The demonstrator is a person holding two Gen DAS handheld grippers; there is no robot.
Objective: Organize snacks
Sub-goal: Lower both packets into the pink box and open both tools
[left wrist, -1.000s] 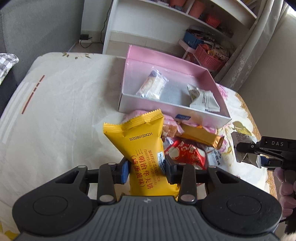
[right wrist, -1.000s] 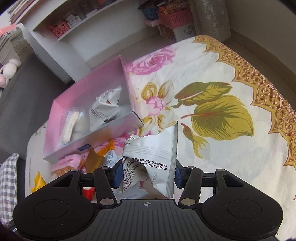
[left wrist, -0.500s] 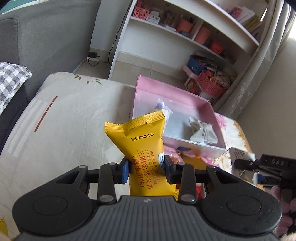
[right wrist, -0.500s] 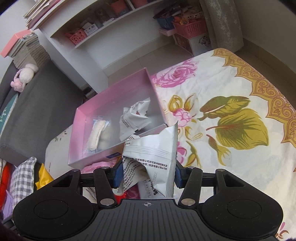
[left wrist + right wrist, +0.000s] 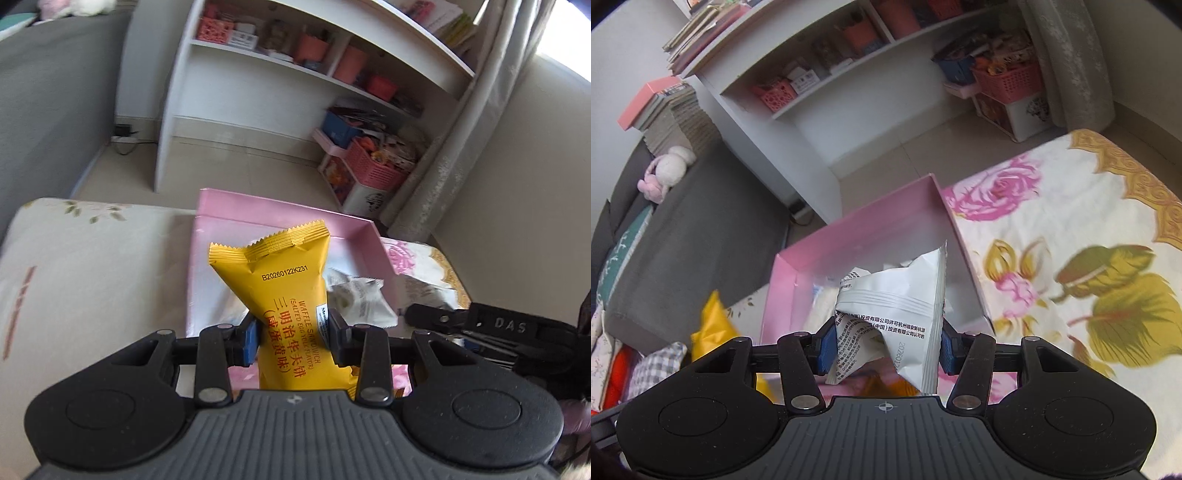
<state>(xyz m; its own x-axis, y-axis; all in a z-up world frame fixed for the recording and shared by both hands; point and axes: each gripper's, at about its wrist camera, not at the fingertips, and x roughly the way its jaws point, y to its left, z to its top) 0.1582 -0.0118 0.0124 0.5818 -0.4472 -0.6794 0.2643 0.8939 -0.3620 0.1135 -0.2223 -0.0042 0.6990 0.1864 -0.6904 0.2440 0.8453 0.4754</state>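
Left tool (image 5: 291, 334) is clamped tight on a yellow snack packet (image 5: 286, 295), blue pads pressing both sides near its lower half. Packet stands upright, crimped top edge up, printed code and red lettering facing the camera. It is held up in front of the pink box (image 5: 280, 208), covering part of the box floor in this view.

Right tool (image 5: 886, 345) is closed on a white snack packet (image 5: 897, 314), pads gripping it at both edges; packet is crumpled, black print visible, one corner pointing up. It hangs over the near side of the pink box (image 5: 864, 236) in the right wrist view.

Inside the box, a white wrapper (image 5: 364, 301) lies on the floor toward the right wall; another pale packet sits partly hidden behind the white one in the right view, cannot tell what it is.

Box sits on a surface covered by a floral cloth (image 5: 1071, 258) with pink roses and green leaves. White shelf unit (image 5: 295, 85) behind, pink baskets (image 5: 373, 170) by the curtain. Grey sofa (image 5: 687, 236) to the left. In the left view the right tool (image 5: 480, 325) shows at the right edge, just beside the box.
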